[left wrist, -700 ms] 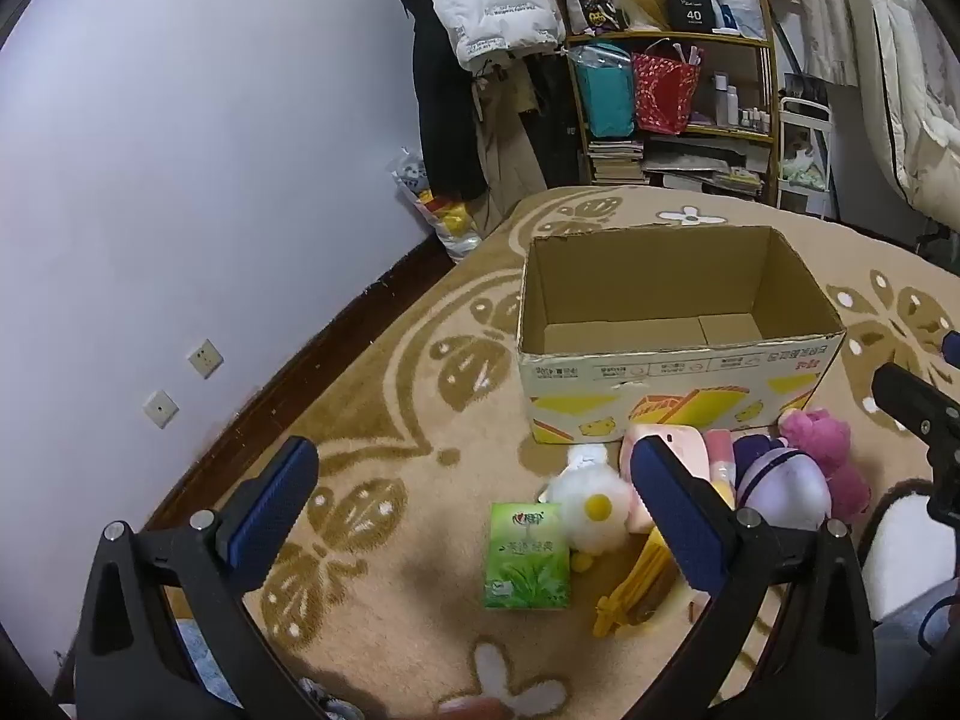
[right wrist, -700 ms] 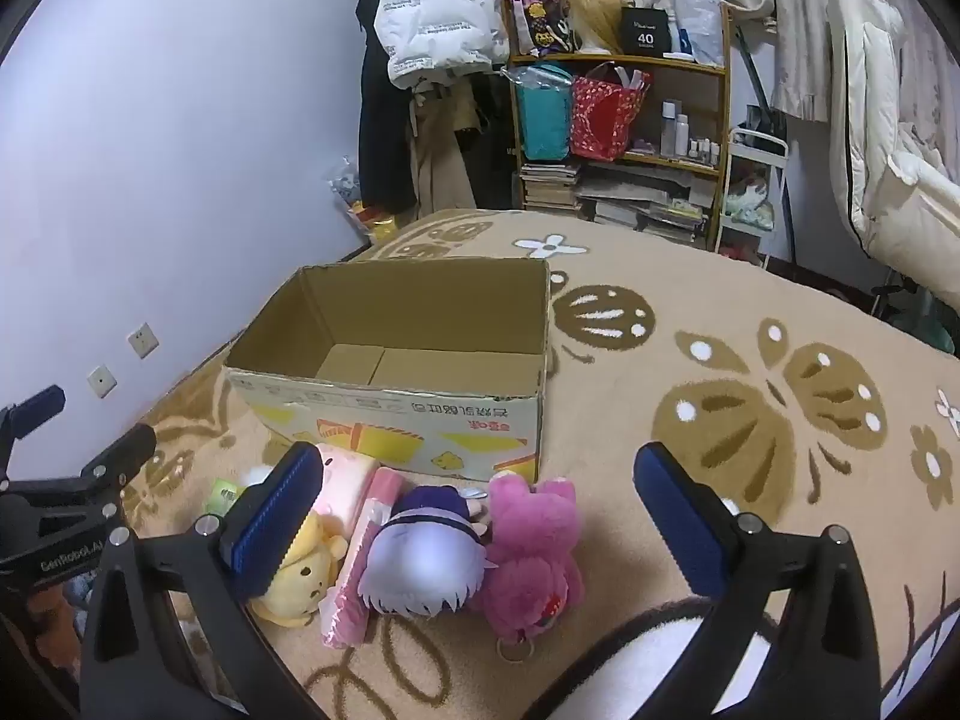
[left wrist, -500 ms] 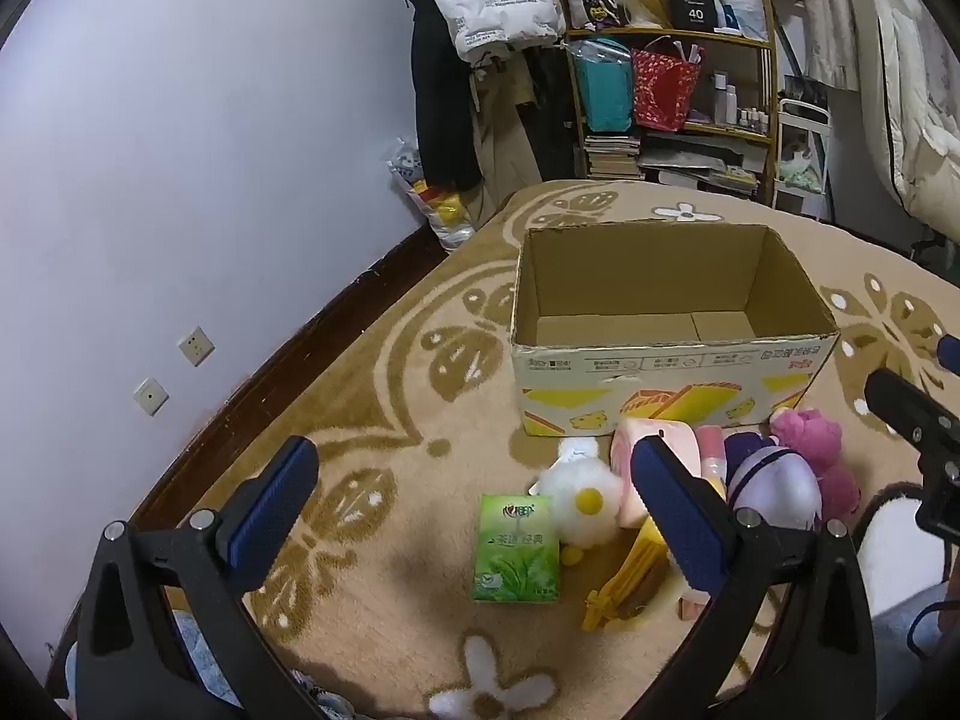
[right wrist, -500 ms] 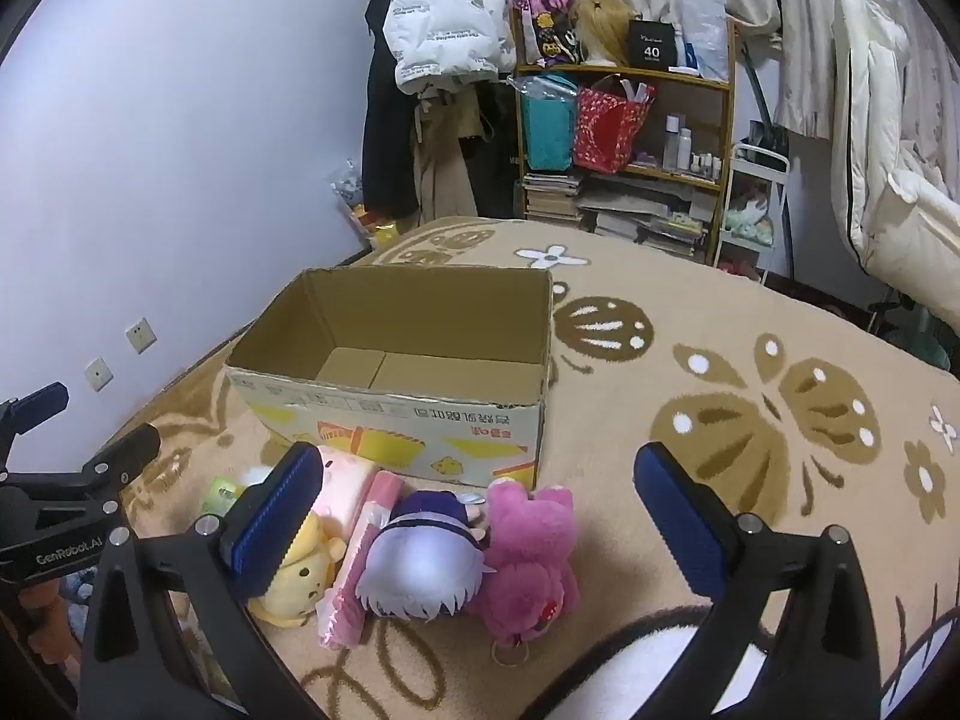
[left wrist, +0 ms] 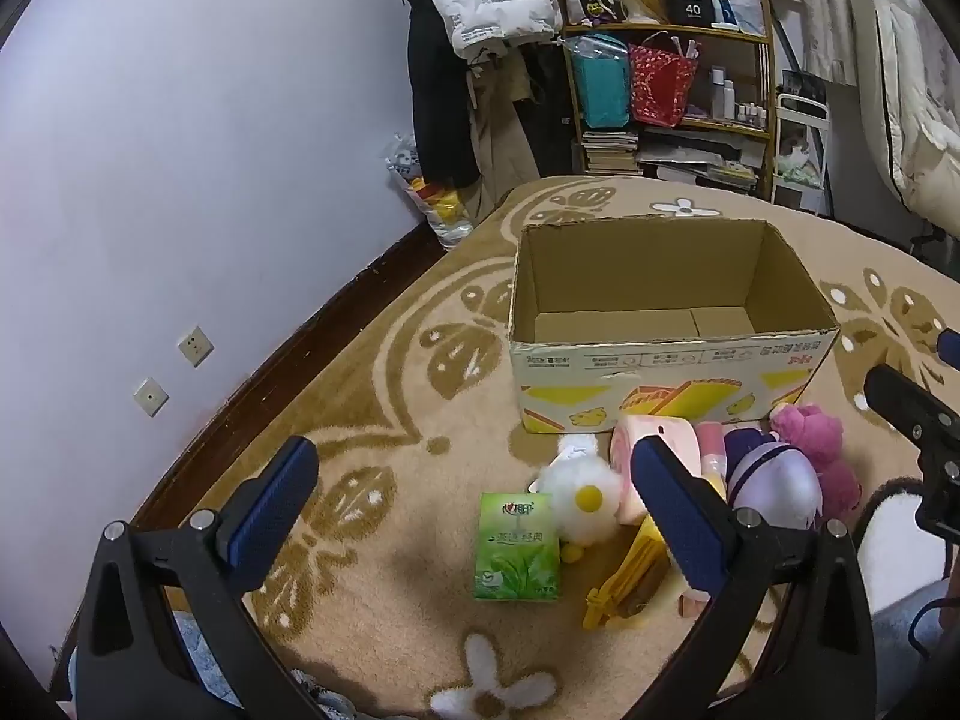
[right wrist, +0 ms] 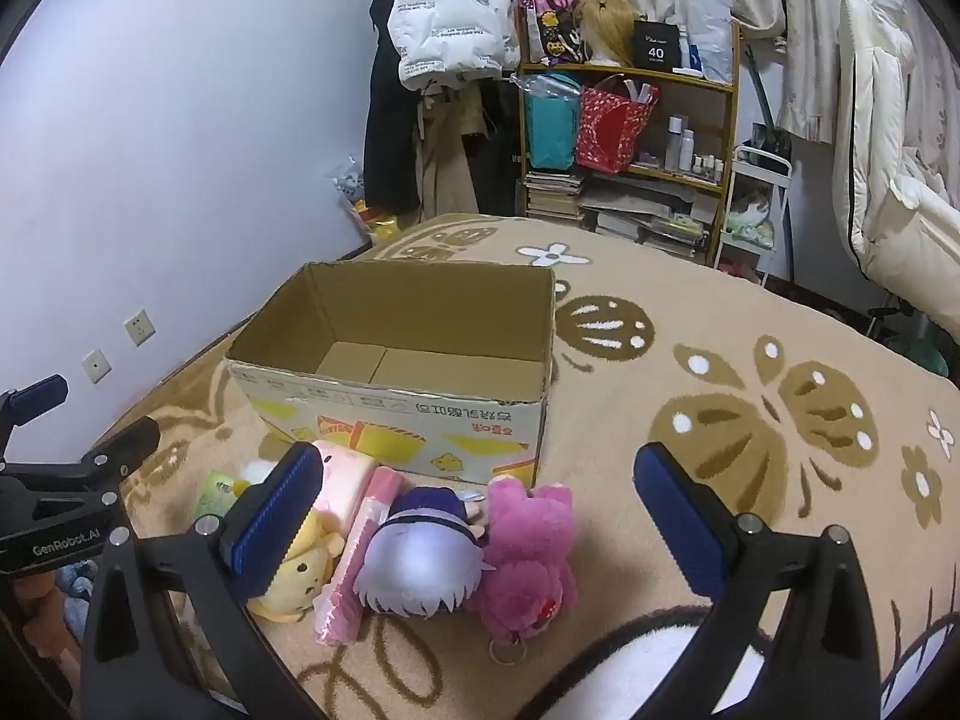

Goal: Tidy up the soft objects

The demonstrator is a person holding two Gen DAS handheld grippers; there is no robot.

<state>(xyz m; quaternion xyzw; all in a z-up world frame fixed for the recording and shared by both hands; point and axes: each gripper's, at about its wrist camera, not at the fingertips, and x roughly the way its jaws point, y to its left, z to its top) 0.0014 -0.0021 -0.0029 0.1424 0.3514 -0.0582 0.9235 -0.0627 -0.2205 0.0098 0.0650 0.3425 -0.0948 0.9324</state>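
Cardboard box [left wrist: 669, 324] sits open-topped on the patterned carpet [left wrist: 372, 396] in the left wrist view, with nothing visible inside it. Just in front of the box's printed near wall lies a cluster of soft things: a green tissue pack [left wrist: 518, 546] farthest from the box, a white round plush [left wrist: 579, 495] touching the pack, a pink pillow-like toy [left wrist: 657, 435] against the box wall, a purple-haired doll [left wrist: 771, 480] and a magenta plush [left wrist: 819, 441] toward the box's right corner. The left gripper [left wrist: 474, 516] hangs above the carpet in front of the box, jaws spread wide and pinching nothing.

From the right wrist view the same box [right wrist: 414, 360] stands ahead and to the left. Against its near wall lie the pink pillow-like toy [right wrist: 345, 483], a pink wrapped packet [right wrist: 354, 564], the purple-haired doll [right wrist: 420, 558], the magenta plush [right wrist: 525, 552] and a yellow plush [right wrist: 297, 570]. The right gripper [right wrist: 477, 516] hovers over the doll and magenta plush, jaws spread wide and holding nothing.
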